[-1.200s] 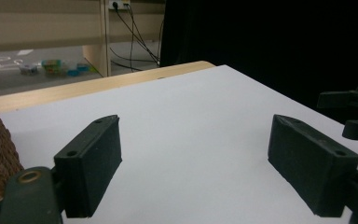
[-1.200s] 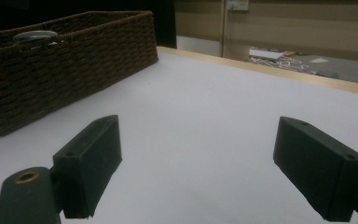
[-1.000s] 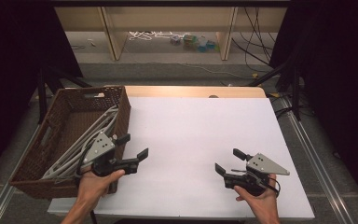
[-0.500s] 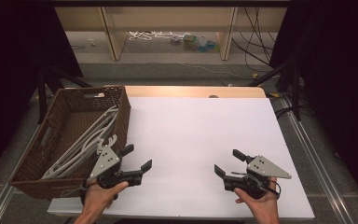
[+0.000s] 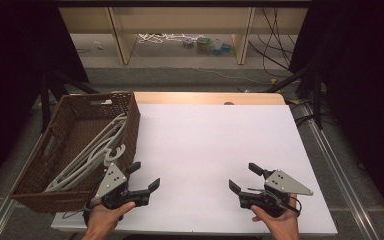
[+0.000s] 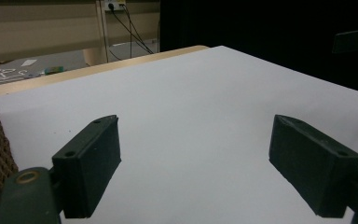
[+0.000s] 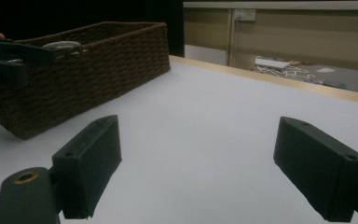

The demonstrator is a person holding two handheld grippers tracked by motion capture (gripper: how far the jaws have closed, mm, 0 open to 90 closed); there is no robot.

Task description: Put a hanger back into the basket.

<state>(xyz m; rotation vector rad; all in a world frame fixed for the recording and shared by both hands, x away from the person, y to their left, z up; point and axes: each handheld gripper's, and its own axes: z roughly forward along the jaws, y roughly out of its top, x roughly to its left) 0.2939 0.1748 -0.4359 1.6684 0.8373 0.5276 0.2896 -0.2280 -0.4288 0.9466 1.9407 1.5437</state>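
Your left gripper (image 5: 142, 177) and right gripper (image 5: 245, 179) both gape wide, empty, near the white table's (image 5: 215, 145) front edge; the pale plastic hangers (image 5: 92, 152) lie untouched in the brown wicker basket (image 5: 37, 165) at its left edge; seemingly nothing's begun.

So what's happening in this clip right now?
A person holds a gripper in each hand over a white table. The left gripper sits beside a brown wicker basket holding white hangers, and the right gripper is near the table's front right. Both are open and hold nothing; the hangers lie untouched in the basket.
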